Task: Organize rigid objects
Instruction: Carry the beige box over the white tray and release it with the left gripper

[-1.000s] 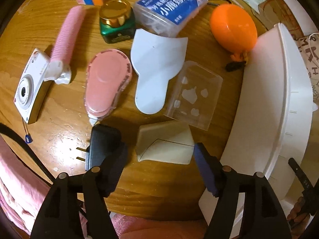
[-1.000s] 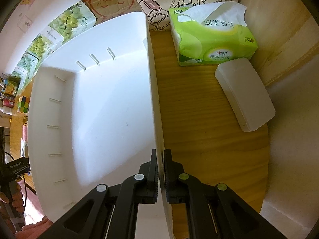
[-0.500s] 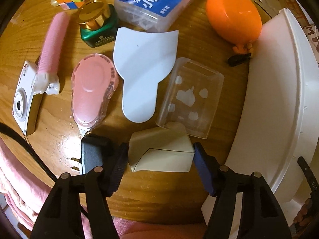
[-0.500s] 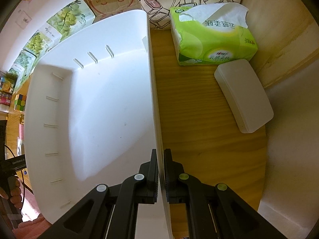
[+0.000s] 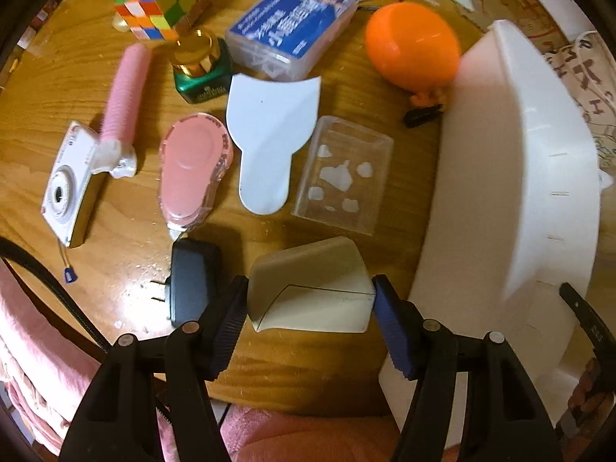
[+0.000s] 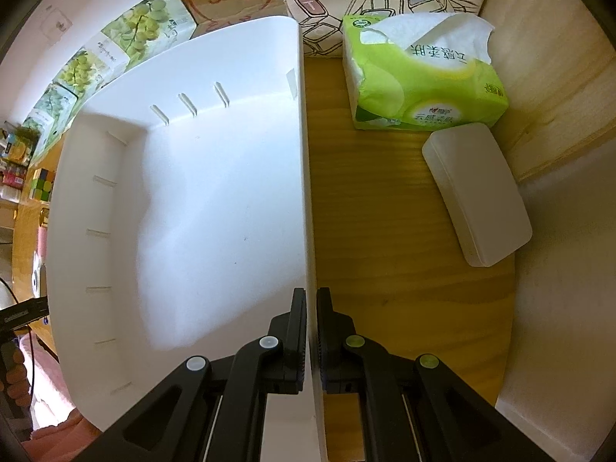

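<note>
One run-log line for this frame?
left gripper: shut on beige box | right gripper: shut on white bin wall | bin: empty

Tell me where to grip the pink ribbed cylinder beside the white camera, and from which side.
Grip the pink ribbed cylinder mid-length across its narrow width, coming from above. It lies flat on the round wooden table, its long sides clear; its lower end touches the small white camera, so stay above that.

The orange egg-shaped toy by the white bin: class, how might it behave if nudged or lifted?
The orange egg-shaped toy looks rounded and smooth, so it would probably roll or wobble when nudged. Its glossy shell may slip between pads. It seems hollow plastic, so likely light; the small clip beside it may drag.
</note>
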A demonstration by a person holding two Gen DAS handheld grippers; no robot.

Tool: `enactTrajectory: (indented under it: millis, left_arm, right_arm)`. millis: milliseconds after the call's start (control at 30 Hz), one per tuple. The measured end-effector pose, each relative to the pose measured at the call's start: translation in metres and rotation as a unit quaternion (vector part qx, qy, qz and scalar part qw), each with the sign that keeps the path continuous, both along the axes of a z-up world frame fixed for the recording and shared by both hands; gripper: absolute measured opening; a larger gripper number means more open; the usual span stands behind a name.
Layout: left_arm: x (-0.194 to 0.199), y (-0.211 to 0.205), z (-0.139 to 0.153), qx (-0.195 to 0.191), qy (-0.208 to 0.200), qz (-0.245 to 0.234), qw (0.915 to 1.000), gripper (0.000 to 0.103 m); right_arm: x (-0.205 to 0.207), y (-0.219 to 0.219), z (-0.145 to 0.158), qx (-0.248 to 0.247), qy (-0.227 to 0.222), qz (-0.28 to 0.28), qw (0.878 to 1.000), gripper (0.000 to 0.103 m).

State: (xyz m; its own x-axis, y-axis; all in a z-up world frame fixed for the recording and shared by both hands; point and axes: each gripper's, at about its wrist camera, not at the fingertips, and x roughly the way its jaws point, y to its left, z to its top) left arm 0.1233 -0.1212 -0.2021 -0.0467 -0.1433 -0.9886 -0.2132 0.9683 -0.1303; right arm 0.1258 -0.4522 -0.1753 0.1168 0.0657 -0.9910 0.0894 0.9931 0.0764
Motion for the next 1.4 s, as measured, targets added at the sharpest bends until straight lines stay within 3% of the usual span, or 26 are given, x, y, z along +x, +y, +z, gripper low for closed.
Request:
enactTrajectory:
  millis: [267, 467, 700, 967, 1300, 1400]
  left_arm:
    - [-0.017, -0.016, 0.052, 0.030, -0.061, -0.022, 0.9975, 0.067]
    - [-0.034, -0.035, 0.095, 0.059, -0.116, -0.043, 0.9906, 0.067]
    - [-0.042, -0.061, 0.129, 0.048, -0.184, -0.070, 0.9792, 0.067]
    - [-0.047, -0.102, 0.140, 0.016, -0.245, -0.127, 0.9610, 0.067]
    - [-0.044, -0.156, 0.119, -0.025, -0.260, -0.197, 0.9450, 0.068]
    - [-0.042, -0.169, 0.112, -0.054, -0.256, -0.214, 0.9410, 0.068]
  right_arm:
    - [-0.004, 0.003, 0.003, 0.009, -0.004, 0.023, 1.000, 0.005]
    - [-0.001, 0.007, 0.004, 0.011, -0.008, 0.043, 0.999, 0.005]
    - [-0.003, 0.013, 0.001, 0.016, -0.015, 0.059, 0.998, 0.005]
    - [-0.003, 0.023, -0.002, 0.008, -0.018, 0.077, 0.997, 0.005]
    - [-0.004, 0.024, -0.002, 0.015, -0.013, 0.079, 0.997, 0.006]
    - [-0.002, 0.024, -0.003, 0.015, -0.010, 0.083, 0.996, 0.006]
